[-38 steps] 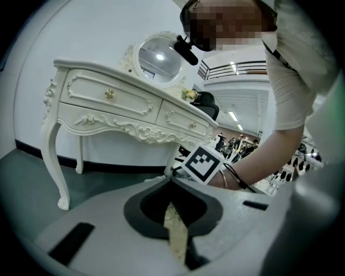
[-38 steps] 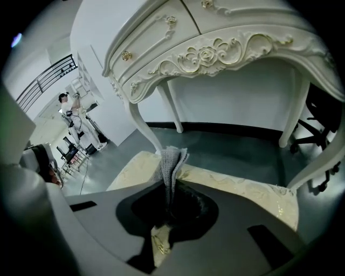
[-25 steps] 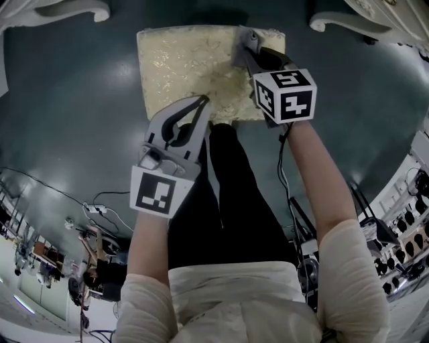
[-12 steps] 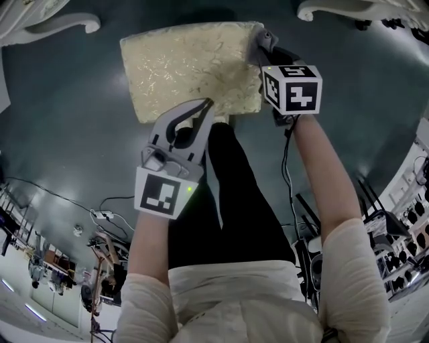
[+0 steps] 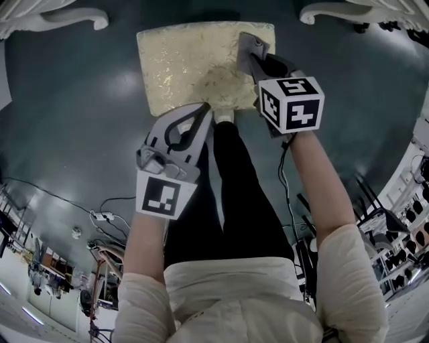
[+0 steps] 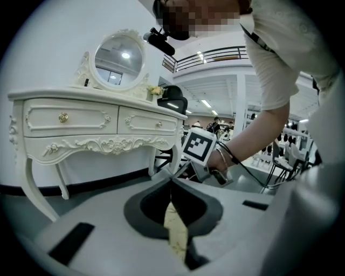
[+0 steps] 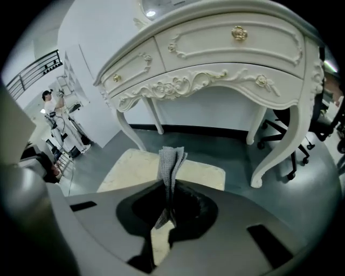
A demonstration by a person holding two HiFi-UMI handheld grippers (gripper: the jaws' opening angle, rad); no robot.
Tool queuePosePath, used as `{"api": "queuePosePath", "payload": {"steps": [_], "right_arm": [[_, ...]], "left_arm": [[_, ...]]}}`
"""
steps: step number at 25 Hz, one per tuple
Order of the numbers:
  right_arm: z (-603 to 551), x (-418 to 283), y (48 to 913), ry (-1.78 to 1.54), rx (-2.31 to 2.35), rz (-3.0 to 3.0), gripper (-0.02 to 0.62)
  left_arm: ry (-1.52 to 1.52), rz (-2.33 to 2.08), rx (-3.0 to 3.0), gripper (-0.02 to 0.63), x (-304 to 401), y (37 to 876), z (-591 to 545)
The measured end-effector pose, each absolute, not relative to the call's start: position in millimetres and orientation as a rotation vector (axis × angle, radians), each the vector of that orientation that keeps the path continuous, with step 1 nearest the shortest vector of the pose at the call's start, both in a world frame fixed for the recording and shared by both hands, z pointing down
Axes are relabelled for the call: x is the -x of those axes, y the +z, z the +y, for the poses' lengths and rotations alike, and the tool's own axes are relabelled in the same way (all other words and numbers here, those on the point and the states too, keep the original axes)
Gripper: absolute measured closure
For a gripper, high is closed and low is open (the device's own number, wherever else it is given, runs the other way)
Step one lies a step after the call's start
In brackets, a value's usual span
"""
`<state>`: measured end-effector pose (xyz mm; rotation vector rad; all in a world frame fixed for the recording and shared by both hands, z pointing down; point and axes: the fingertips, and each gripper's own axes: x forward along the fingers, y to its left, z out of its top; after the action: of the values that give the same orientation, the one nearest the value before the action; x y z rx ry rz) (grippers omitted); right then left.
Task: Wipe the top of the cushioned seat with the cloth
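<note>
The cream patterned cushioned seat (image 5: 188,63) lies on the dark floor at the top of the head view. My right gripper (image 5: 250,55) is over its far right part, shut on a folded grey cloth (image 5: 249,44). In the right gripper view the cloth (image 7: 170,161) stands up between the jaws, with the seat (image 7: 135,164) beyond and below it. My left gripper (image 5: 203,109) hovers at the seat's near edge, jaws shut and holding nothing. The left gripper view shows a strip of seat (image 6: 175,232) through the closed jaws, and the right gripper's marker cube (image 6: 198,145) ahead.
A white ornate dressing table (image 7: 215,48) stands just beyond the seat, its curved legs (image 5: 335,13) at the top corners of the head view. A round mirror (image 6: 119,59) sits on it. Cables (image 5: 100,214) and office chairs (image 7: 329,129) lie around on the dark floor.
The right gripper with the cloth went out to the seat's right edge, then came back inward over the seat. The left gripper stayed at the near edge.
</note>
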<state>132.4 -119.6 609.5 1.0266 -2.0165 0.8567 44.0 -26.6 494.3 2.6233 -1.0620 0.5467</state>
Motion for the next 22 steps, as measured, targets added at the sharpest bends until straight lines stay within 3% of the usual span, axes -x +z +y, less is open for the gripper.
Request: {"api": "queuePosePath", "payload": {"steps": [13,22], "right_arm": [[-68.6,41.3,615.8,0.899,-0.826,-2.095,0.567],[-59.7,93.2,647.9,0.923,-0.783,-2.054,0.568]], "left_arm": [[0.541,-1.137,-2.564,0.603,76.2,498.3,-0.2],[0.498,-1.211,-2.487,0.603,127.1,513.6,5.6]]}}
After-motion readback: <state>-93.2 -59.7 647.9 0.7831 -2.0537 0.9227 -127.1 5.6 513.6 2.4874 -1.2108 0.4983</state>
